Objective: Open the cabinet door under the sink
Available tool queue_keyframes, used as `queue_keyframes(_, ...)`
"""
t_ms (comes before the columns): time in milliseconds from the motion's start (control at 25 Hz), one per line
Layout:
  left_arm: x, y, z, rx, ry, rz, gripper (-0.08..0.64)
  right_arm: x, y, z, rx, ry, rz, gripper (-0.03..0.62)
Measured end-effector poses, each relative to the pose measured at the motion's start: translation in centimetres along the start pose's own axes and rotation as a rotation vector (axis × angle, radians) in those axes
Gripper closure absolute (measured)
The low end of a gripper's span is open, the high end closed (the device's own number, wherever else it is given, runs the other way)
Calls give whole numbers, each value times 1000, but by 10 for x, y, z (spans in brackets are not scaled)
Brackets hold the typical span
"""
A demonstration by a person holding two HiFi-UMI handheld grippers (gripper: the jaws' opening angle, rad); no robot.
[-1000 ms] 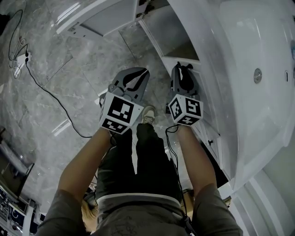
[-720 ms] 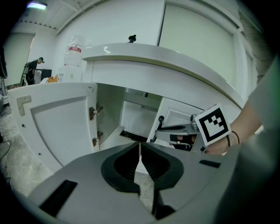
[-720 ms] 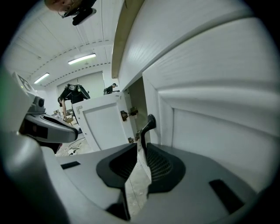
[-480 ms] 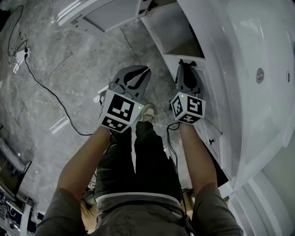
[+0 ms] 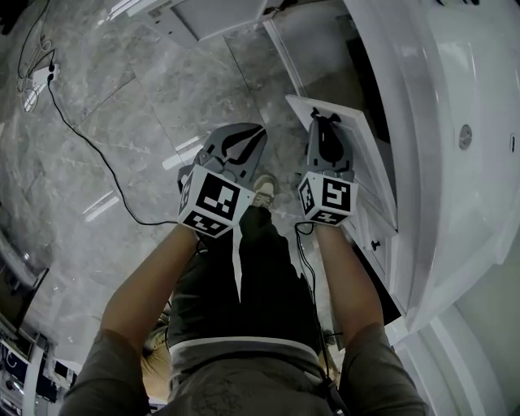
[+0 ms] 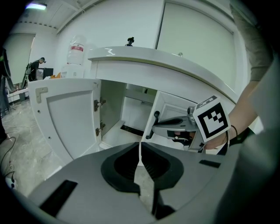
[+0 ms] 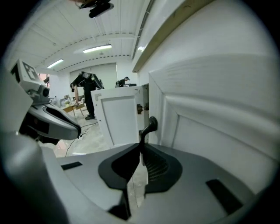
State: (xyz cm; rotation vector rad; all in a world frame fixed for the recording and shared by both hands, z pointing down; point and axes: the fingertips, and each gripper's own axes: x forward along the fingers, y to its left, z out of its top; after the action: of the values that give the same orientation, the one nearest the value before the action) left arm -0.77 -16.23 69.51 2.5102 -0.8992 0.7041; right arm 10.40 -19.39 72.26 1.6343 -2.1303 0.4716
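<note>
The white right-hand cabinet door (image 5: 367, 166) under the sink hangs partly open. My right gripper (image 5: 324, 119) is shut on its black handle (image 7: 150, 124), whose lower end sits between the jaw tips; the right gripper (image 7: 141, 146) has the door panel (image 7: 218, 135) just to its right. My left gripper (image 5: 255, 132) hangs beside it over the floor, shut and empty, pointing toward the cabinet. In the left gripper view the left gripper (image 6: 140, 145) faces the open cabinet interior (image 6: 131, 114), and the right gripper (image 6: 151, 131) is at the handle (image 6: 155, 119).
The left-hand door (image 6: 65, 118) stands wide open, also visible as the left-hand door (image 5: 207, 15). The white sink counter (image 5: 463, 97) overhangs the cabinet. A black cable (image 5: 89, 154) and power strip (image 5: 32, 80) lie on the marble floor. A bottle (image 6: 75, 50) stands on the counter. People (image 7: 87, 94) work far off.
The right-hand door has swung outward with my right gripper on its handle. The left gripper has stayed shut beside it.
</note>
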Motion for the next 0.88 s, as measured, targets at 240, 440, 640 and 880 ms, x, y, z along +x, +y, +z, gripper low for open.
queue_keyframes(240,-15,-8,-25,-52,1,32,532,-21,30,-14,-77,2,66,549)
queue_keyframes(440,-29,-15,-35,-58,-18,48,532,-37,52,-23,-162,1,179,551)
queue_keyframes(640,-40,-28,-50,-63,-24,55,532,-57,77,-39,-236,8,283,551)
queue_keyframes(880,-57,-53,-81,-68,2,51,532,-94,109,-59,-289,13,389,549)
